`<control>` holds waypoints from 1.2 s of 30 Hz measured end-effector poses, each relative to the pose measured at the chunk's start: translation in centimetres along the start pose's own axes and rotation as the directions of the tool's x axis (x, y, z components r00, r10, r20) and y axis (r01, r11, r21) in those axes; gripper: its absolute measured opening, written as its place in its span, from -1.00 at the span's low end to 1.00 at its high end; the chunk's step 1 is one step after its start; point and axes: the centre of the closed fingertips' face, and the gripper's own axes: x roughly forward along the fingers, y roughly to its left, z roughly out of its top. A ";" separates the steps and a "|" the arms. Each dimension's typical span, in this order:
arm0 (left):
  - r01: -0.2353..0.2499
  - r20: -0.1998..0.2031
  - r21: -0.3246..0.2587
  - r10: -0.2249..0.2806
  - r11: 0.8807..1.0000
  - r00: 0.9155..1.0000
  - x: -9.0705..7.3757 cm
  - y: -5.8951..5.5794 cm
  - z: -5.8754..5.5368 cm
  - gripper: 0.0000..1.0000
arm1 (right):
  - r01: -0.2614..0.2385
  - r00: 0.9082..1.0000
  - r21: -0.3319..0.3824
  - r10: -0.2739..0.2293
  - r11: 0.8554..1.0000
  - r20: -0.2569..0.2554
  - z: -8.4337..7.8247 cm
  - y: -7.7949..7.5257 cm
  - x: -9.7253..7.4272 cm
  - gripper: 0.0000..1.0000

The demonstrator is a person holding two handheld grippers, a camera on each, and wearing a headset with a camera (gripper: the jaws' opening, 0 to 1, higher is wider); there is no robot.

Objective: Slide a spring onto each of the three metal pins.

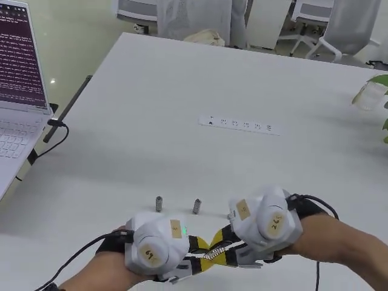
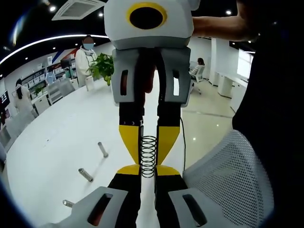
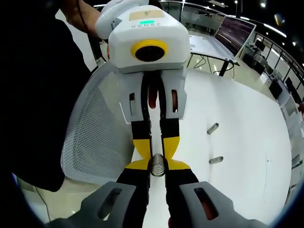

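The left gripper (image 2: 148, 171) and the right gripper (image 3: 158, 166) face each other tip to tip at 6 o'clock on the white table (image 1: 182, 91), close to its near edge. One spring (image 2: 148, 154) spans the gap between them, off the table surface.

Left gripper: jaws clenched on one end of the spring, with the yellow tips touching the coil on both sides.

Right gripper: jaws clenched on the other end. In the right gripper view the coil appears end-on between its own yellow tips.

In the left gripper view, three metal pins stand on the table at 9 to 10 o'clock from the spring: first pin (image 2: 102, 149), second pin (image 2: 85, 175), third pin (image 2: 68, 204). They are near the grippers and do not touch them. Whether any pin carries a coil cannot be told.

In the head view, a laptop (image 1: 18, 91) sits at 9 o'clock on the table, a recessed socket strip (image 1: 239, 125) at 12 o'clock from the grippers, and a plant (image 1: 379, 91) at 2 o'clock.
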 end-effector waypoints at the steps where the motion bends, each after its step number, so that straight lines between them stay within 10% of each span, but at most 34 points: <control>1: 0.000 -0.001 0.001 0.000 1.000 1.000 0.0 0.0 0.0 -0.97 | -0.002 1.000 -0.003 0.002 1.000 -0.004 0.0 0.0 0.0 -0.82; 26: -0.065 -0.046 -0.091 0.061 0.994 0.997 -0.5 0.2 -2.8 -0.85 | 0.029 0.999 0.007 -0.029 1.000 -0.031 -2.2 -0.9 -0.5 -0.83; 36: -0.157 -0.028 -0.201 0.155 0.967 0.988 -2.7 1.8 -3.7 -0.75 | 0.065 0.998 0.063 -0.063 0.996 -0.031 -4.1 -1.8 -1.5 -0.83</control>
